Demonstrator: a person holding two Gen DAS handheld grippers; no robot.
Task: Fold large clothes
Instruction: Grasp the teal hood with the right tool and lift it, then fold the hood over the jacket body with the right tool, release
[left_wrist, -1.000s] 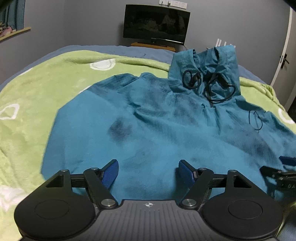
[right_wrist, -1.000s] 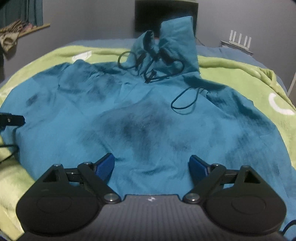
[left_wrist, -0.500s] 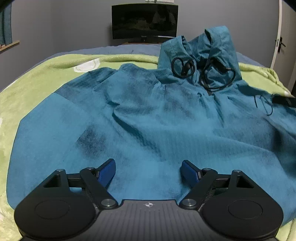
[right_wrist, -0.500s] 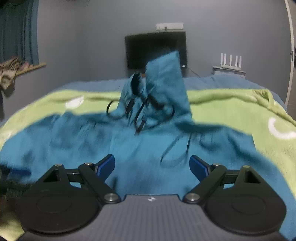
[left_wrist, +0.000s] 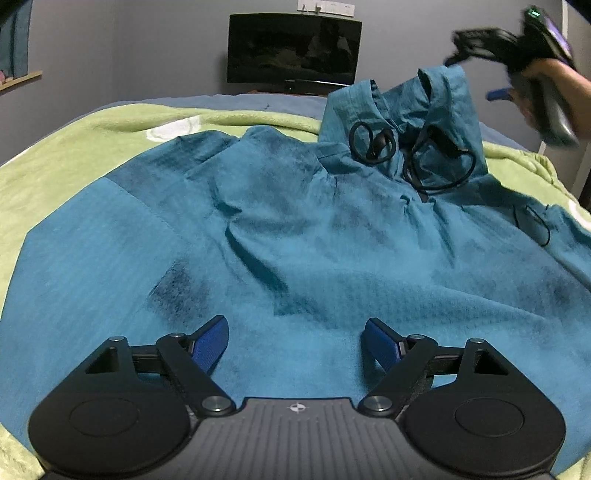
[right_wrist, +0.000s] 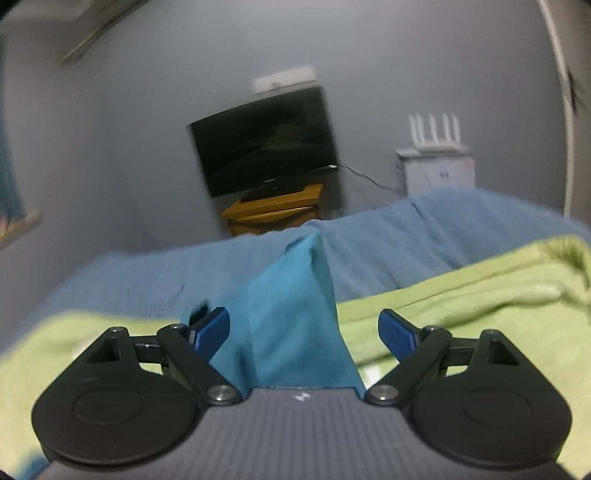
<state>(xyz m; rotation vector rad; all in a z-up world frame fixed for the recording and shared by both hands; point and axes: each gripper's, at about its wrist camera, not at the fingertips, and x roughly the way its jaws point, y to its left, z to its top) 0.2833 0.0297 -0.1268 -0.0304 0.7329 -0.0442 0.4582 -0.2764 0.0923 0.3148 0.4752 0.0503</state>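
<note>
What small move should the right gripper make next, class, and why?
Probably close the right gripper on the hood tip: its jaws are open either side of that raised teal peak, while the hoodie lies spread on the green blanket, unfolded.

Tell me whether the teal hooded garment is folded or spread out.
Spread: the teal garment lies open across the green blanket, sleeves not folded in, hood standing up.

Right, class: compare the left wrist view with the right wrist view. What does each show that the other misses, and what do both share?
Only the left wrist view shows the teal hooded garment spread out, its black drawcords, the open left gripper and the raised right gripper. Only the right wrist view shows the white router and wooden stand, plus the hood tip close up. Both show the television and green blanket.
</note>
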